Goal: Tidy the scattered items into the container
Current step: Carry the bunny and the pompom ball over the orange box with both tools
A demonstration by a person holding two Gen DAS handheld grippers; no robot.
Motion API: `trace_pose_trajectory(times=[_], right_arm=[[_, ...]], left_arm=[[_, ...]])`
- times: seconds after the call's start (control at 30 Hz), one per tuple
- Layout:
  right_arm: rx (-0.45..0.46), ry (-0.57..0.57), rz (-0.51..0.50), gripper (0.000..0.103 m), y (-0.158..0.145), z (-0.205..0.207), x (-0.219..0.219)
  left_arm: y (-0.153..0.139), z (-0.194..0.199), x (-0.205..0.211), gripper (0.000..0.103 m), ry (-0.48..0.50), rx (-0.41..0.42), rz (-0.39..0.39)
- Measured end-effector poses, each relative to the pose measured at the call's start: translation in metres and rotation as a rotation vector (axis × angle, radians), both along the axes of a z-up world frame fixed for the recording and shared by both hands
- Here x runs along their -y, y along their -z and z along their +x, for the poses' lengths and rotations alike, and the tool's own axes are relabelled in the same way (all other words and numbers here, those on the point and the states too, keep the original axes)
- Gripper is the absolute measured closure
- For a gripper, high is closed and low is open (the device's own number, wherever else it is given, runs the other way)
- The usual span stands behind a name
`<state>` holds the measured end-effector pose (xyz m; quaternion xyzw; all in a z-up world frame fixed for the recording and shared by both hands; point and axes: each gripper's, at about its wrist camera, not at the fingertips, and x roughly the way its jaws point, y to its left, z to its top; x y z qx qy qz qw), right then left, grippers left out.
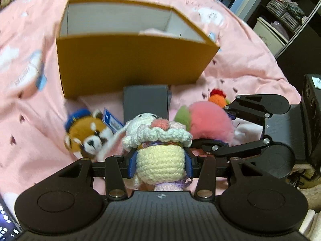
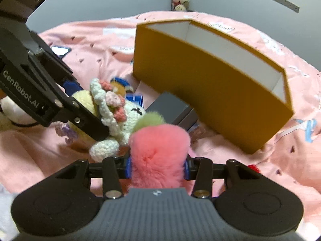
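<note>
My left gripper [image 1: 160, 163] is shut on a crocheted cream and white doll [image 1: 158, 138], held above the pink bedspread. My right gripper [image 2: 158, 168] is shut on a fluffy pink plush with a green tuft [image 2: 158, 146]; that plush [image 1: 208, 122] and the right gripper show at the right of the left wrist view. The doll [image 2: 112, 110] and the left gripper show at the left of the right wrist view. The open yellow-brown box [image 1: 132, 64] with a white inside stands ahead, also in the right wrist view [image 2: 210, 92]. A red panda plush [image 1: 86, 136] lies at the left.
A grey box [image 1: 145, 102] lies in front of the yellow box, also in the right wrist view [image 2: 170, 108]. A small red and orange crocheted toy [image 1: 217, 98] lies at the right. A phone [image 2: 60, 51] lies on the pink bedspread [image 1: 30, 120]. Shelves stand at the far right.
</note>
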<state>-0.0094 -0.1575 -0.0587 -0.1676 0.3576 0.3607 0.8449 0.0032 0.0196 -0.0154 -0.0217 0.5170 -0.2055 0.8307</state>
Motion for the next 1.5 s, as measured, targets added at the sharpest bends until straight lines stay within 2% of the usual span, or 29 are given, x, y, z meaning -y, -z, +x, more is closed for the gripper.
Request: trace_pose_trajectory(times=[0.3, 0.53, 0.73, 0.97, 1.13, 1.27, 1.5], right_arm=[[0.095, 0.042, 0.084, 0.056, -0.05, 0.015, 0.015], [0.16, 0.074, 0.164, 0.056, -0.09, 0.047, 0.018], [0.129, 0.143, 0.262, 0.055, -0.108, 0.096, 0.016], [0.075, 0.241, 0.317, 0.055, -0.101, 0.148, 0.001], [-0.036, 0.308, 0.341, 0.055, -0.075, 0.173, -0.003], [-0.097, 0.336, 0.325, 0.055, -0.054, 0.181, -0.006], [-0.141, 0.346, 0.298, 0.055, -0.036, 0.179, -0.008]], left_arm=[[-0.044, 0.005, -0.003, 0.051, -0.013, 0.144, -0.025], [-0.088, 0.02, -0.004, 0.051, -0.004, 0.3, -0.022], [-0.105, 0.056, -0.002, 0.051, -0.035, 0.385, -0.023], [-0.085, 0.098, -0.001, 0.051, -0.07, 0.394, -0.028], [-0.058, 0.118, -0.007, 0.051, -0.094, 0.35, -0.055], [-0.041, 0.125, -0.003, 0.051, -0.104, 0.33, -0.01], [-0.029, 0.13, 0.004, 0.051, -0.095, 0.325, 0.051]])
